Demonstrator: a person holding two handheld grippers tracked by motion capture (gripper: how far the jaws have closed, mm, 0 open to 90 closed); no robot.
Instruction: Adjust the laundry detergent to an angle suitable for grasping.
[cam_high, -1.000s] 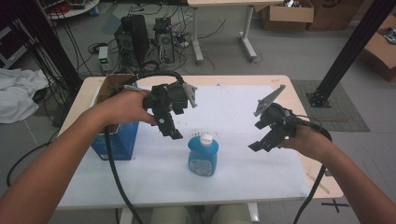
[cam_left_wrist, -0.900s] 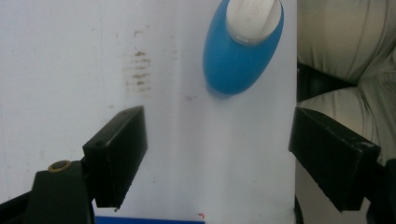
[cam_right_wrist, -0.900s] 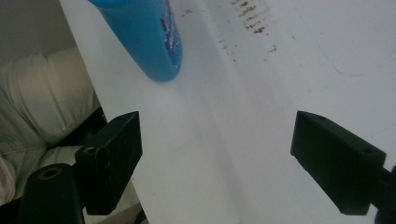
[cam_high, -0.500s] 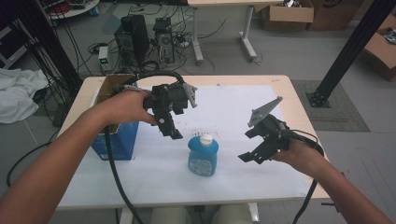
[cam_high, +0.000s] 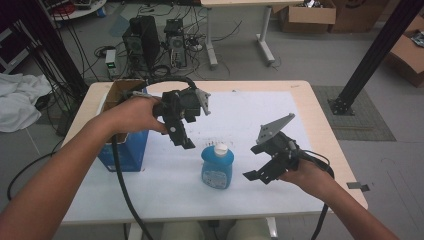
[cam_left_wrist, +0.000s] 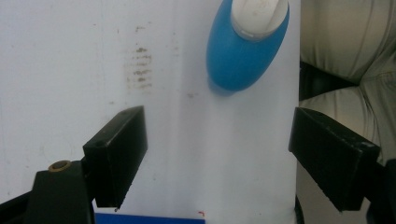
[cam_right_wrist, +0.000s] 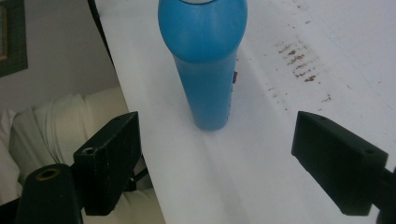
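With its jaws spread wide and level with the body of the blue bottle (cam_high: 217, 166), the right tool (cam_high: 264, 167) seems set to grip that upright bottle at lower centre of the white counter (cam_high: 260, 115), while the left tool (cam_high: 178, 131), equally spread, hovers above it.

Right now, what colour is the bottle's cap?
White, on the blue bottle; the cap shows best in the left gripper view.

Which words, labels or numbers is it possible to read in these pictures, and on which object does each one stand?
No text can be read.
Blue bottle: its front label is too blurred to read.
Blue box: no print legible on its side.
White table cover: only brown smudges, no letters.
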